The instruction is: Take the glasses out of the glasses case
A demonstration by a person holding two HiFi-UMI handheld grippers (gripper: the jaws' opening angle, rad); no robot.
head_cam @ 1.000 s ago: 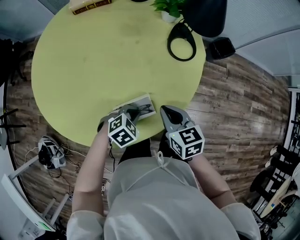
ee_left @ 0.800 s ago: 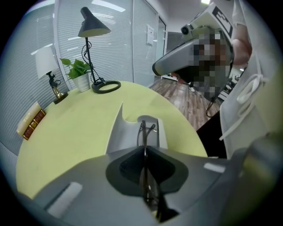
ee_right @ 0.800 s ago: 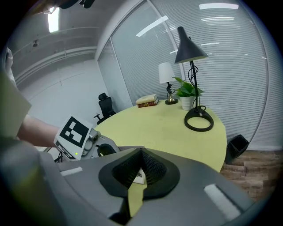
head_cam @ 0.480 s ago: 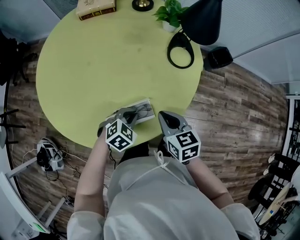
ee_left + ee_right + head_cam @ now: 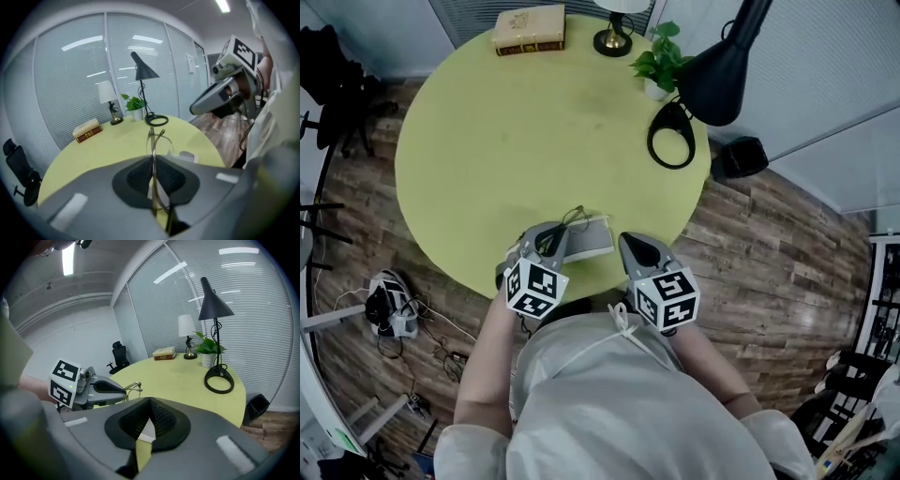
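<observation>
Thin wire-framed glasses (image 5: 157, 140) stand on edge between the pads of my left gripper (image 5: 153, 158), which is shut on the frame. In the head view the glasses (image 5: 573, 219) stick out past the left gripper (image 5: 551, 236), over the left end of the grey glasses case (image 5: 591, 242). The case lies on the round yellow table (image 5: 506, 141) near its front edge. My right gripper (image 5: 630, 246) hovers just right of the case, jaws together and holding nothing. The right gripper view shows the left gripper (image 5: 101, 390) with the glasses (image 5: 131, 387) at its tip.
At the table's far side are a book (image 5: 530, 28), a small lamp's base (image 5: 612, 39), a potted plant (image 5: 661, 61) and a black desk lamp with a ring base (image 5: 672, 136). A dark bin (image 5: 741, 157) stands on the wood floor to the right.
My left gripper has lifted the glasses up from the case; they now stand clear above its left end. The right gripper has hardly moved. The head view has tilted forward.
</observation>
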